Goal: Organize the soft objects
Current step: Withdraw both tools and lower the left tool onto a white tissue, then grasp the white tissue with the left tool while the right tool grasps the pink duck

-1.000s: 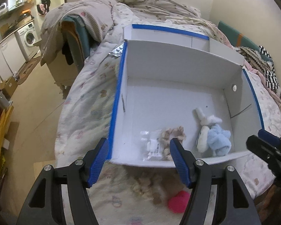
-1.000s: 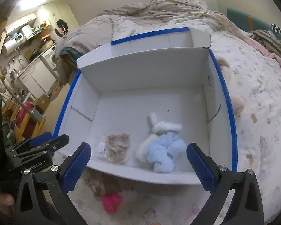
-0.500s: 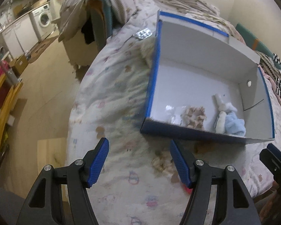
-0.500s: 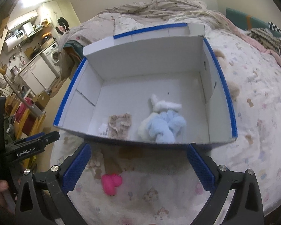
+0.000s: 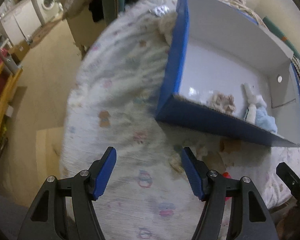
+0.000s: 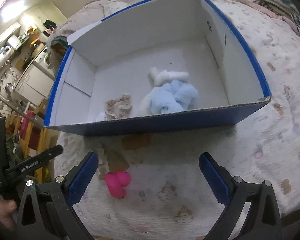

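Pink plush toy (image 6: 118, 182): on the bed (image 6: 250, 160), outside the box (image 6: 170, 124), just in front of its near wall. Not gripped by anything.

Far left: left tool (image 5: 148, 154) wide open, nothing between the blue pads. Hangs over bare bedspread near the bed's left edge. Left wrist view smeared by motion; compared with a second ago, pulled back from over the box rim and swung left, so that the outer blue face of the near wall now shows.

Left of centre: pink toy as above. In the right wrist view it sits low in the gap between the fingers, close to the left-hand pad. Pale brown patch on the bedspread just behind it; cannot tell whether toy or print.

Centre, inside the box: beige frilly piece (image 6: 120, 107) on the floor by the near wall. Just right of it, a blue-and-white plush (image 6: 170, 98), the two near but apart. Neither moved over the last second.

Right: right tool (image 6: 149, 160) also fully open and empty. Likewise drawn back and lowered from above the box interior; bedspread in front of the box now fills the lower view.

Judgement: two items already stowed, both tools free and retreated from the box, so deposit phase looks finished. Pink toy likely the next pick, best lined up for the right tool. Needs a small shift left to centre it before closing. Soft body, expected to compress under the pads; grip across the middle advisable.
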{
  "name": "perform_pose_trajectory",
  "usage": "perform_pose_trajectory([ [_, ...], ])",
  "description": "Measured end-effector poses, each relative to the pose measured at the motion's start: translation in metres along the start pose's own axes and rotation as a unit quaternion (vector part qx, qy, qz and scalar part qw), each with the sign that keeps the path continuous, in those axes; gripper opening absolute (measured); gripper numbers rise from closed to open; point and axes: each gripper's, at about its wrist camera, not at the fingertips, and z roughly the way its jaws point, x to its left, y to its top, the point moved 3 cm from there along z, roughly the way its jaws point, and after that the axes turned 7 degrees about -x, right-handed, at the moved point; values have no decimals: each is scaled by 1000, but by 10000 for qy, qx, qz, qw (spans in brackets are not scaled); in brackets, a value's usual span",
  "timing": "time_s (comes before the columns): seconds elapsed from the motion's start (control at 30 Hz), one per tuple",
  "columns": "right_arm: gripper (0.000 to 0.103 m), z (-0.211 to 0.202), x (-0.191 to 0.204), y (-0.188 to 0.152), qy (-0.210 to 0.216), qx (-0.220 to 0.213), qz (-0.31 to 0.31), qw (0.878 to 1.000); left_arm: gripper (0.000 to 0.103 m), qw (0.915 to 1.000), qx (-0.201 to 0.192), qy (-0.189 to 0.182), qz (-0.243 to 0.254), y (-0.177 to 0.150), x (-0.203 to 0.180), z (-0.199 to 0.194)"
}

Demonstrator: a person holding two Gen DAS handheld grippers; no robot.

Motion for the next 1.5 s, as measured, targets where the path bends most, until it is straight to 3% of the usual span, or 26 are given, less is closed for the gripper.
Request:
perform_pose_trajectory([
  [0.1,103,4,0,-2,2,81,36,10000,64,9998,201,12,86,-5,-9,14],
  [0.3,103,13,-8,-4,22,227,179,9996,64,9980,447,-304,334,-13,-36,33],
  [0.4,103,16,-12,-4,72,300,303,9991,59,9972,533,-362,379,-17,-43,40],
  [0.47,103,17,-12,-5,71,327,310,9990,37,9962,589,-556,328,-17,-45,43],
  [0.53,103,18,-12,-5,79,349,280,9990,21,9950,639,-724,259,-16,-45,43],
  [0.67,103,21,-9,-6,79,395,210,9990,11,9957,518,-735,205,-13,-38,36],
  [0.8,103,25,-8,-7,91,449,187,9988,10,9974,355,-613,128,-10,-27,24],
  [0.9,103,28,-5,-9,149,500,162,9985,10,9988,6,-482,40,-3,-18,4],
  [1.03,103,30,7,-12,420,633,90,9971,10,9981,-226,-559,-138,4,-8,-15],
  [1.13,89,35,19,-16,628,760,-11,9951,10,9979,-312,-528,-204,7,0,-19],
  [1.27,88,52,37,-27,701,1139,-270,9906,10,9985,-342,-399,-126,6,2,-21],
  [1.5,79,84,66,-50,355,1577,-1066,9811,10,9988,-298,-375,-68,4,2,-18],
])
